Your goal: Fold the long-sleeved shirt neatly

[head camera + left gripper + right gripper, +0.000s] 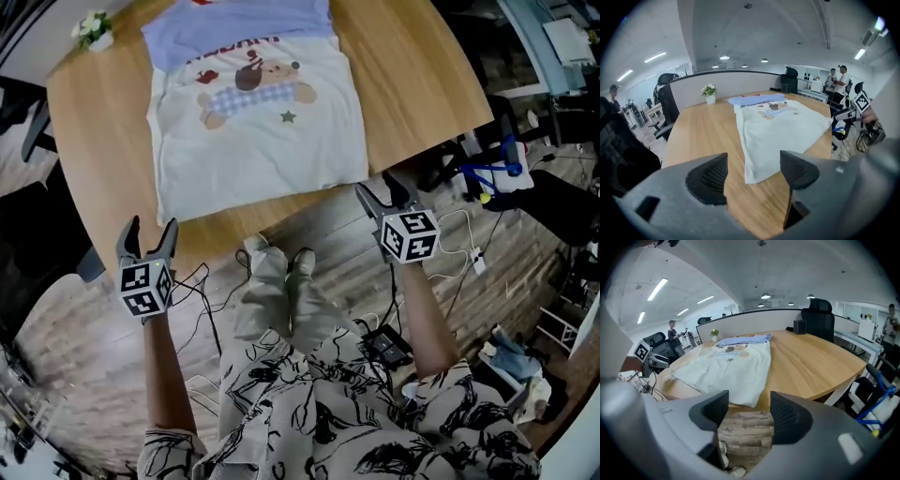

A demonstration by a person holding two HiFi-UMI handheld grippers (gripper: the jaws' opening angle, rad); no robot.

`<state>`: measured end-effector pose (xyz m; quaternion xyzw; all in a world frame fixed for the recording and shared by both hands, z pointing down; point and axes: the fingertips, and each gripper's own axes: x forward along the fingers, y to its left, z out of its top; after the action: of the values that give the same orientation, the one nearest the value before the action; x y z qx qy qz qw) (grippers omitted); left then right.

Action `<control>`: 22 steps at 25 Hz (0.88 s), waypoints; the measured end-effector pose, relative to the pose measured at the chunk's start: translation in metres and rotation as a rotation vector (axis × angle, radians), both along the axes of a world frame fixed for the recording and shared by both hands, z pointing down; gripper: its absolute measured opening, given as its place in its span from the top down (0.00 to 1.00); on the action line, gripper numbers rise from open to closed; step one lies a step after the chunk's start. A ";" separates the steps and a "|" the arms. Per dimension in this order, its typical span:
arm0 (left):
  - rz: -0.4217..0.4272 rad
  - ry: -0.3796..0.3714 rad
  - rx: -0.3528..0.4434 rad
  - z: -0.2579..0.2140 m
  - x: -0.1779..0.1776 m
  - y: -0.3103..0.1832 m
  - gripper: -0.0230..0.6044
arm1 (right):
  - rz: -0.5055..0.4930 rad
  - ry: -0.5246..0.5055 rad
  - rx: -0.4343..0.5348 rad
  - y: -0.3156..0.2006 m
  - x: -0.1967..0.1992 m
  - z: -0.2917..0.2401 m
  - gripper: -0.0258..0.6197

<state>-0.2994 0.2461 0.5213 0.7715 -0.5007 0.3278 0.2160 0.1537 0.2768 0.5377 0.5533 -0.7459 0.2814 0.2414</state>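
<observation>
Shirt [258, 131]: spread flat on the table [412, 84], hem toward the table's near edge.
Left gripper [152, 230]: jaws wide apart, empty, at the table's near edge.
Right gripper [380, 192]: jaws wide apart, empty, just off the table's near edge.

Upper centre, the shirt [253, 122] is soft matt cloth. The table [412, 84] under it is smooth wood with a faint sheen. The left gripper [150, 230] and right gripper [378, 187] are matt grey plastic — pads [710, 177] dark, finely ribbed.
</observation>
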 end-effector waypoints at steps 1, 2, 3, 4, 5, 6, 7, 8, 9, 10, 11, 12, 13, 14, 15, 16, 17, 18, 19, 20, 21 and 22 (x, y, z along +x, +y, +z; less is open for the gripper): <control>-0.002 0.009 -0.006 0.008 0.001 0.001 0.40 | 0.001 -0.008 -0.001 0.001 -0.001 0.005 0.52; 0.002 0.012 -0.012 0.016 0.003 0.002 0.41 | 0.005 -0.018 -0.002 0.003 -0.002 0.009 0.53; 0.008 0.012 -0.019 0.023 0.004 0.004 0.41 | 0.011 -0.030 -0.002 0.004 -0.003 0.013 0.54; 0.011 0.015 -0.026 0.030 0.005 0.005 0.42 | 0.015 -0.041 -0.001 0.003 -0.004 0.017 0.55; 0.008 0.023 -0.033 0.036 0.007 0.006 0.42 | 0.019 -0.049 0.001 0.002 -0.004 0.020 0.56; 0.000 0.037 -0.038 0.041 0.008 0.008 0.43 | 0.025 -0.054 0.002 0.001 -0.003 0.023 0.58; -0.008 0.050 -0.043 0.045 0.010 0.009 0.45 | 0.034 -0.054 0.000 0.000 -0.002 0.025 0.61; -0.012 0.057 -0.048 0.049 0.012 0.010 0.46 | 0.042 -0.052 -0.004 -0.001 0.000 0.027 0.63; -0.014 0.058 -0.051 0.053 0.013 0.012 0.47 | 0.048 -0.049 -0.010 -0.001 0.002 0.029 0.67; -0.015 0.058 -0.052 0.055 0.013 0.013 0.48 | 0.052 -0.043 -0.016 -0.001 0.002 0.031 0.73; -0.018 0.062 -0.052 0.056 0.013 0.014 0.49 | 0.054 -0.038 -0.020 -0.001 0.002 0.033 0.78; -0.025 0.067 -0.051 0.057 0.011 0.015 0.49 | 0.054 -0.034 -0.022 -0.001 0.001 0.035 0.82; -0.034 0.071 -0.050 0.056 0.009 0.015 0.51 | 0.052 -0.035 -0.024 0.000 0.001 0.036 0.84; -0.044 0.074 -0.049 0.056 0.007 0.014 0.53 | 0.049 -0.038 -0.026 0.000 0.000 0.036 0.86; -0.053 0.075 -0.050 0.056 0.006 0.012 0.54 | 0.044 -0.041 -0.029 0.000 0.001 0.035 0.87; -0.061 0.076 -0.050 0.056 0.005 0.010 0.55 | 0.040 -0.040 -0.031 0.000 0.002 0.035 0.88; -0.067 0.076 -0.050 0.056 0.005 0.009 0.57 | 0.038 -0.037 -0.032 0.000 0.004 0.034 0.89; -0.073 0.075 -0.051 0.057 0.004 0.009 0.59 | 0.035 -0.033 -0.033 0.002 0.006 0.033 0.90; -0.078 0.075 -0.055 0.057 0.004 0.010 0.63 | 0.034 -0.031 -0.035 0.004 0.008 0.031 0.91; -0.080 0.079 -0.062 0.056 0.004 0.011 0.68 | 0.032 -0.030 -0.037 0.007 0.010 0.029 0.93; -0.082 0.088 -0.072 0.054 0.006 0.014 0.84 | 0.027 -0.028 -0.039 0.010 0.012 0.026 0.93; -0.084 0.102 -0.083 0.052 0.009 0.016 0.90 | 0.021 -0.026 -0.040 0.012 0.015 0.024 0.93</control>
<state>-0.2901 0.2620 0.5736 0.7558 -0.5070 0.2992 0.2867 0.1683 0.2887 0.5612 0.5525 -0.7374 0.3060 0.2396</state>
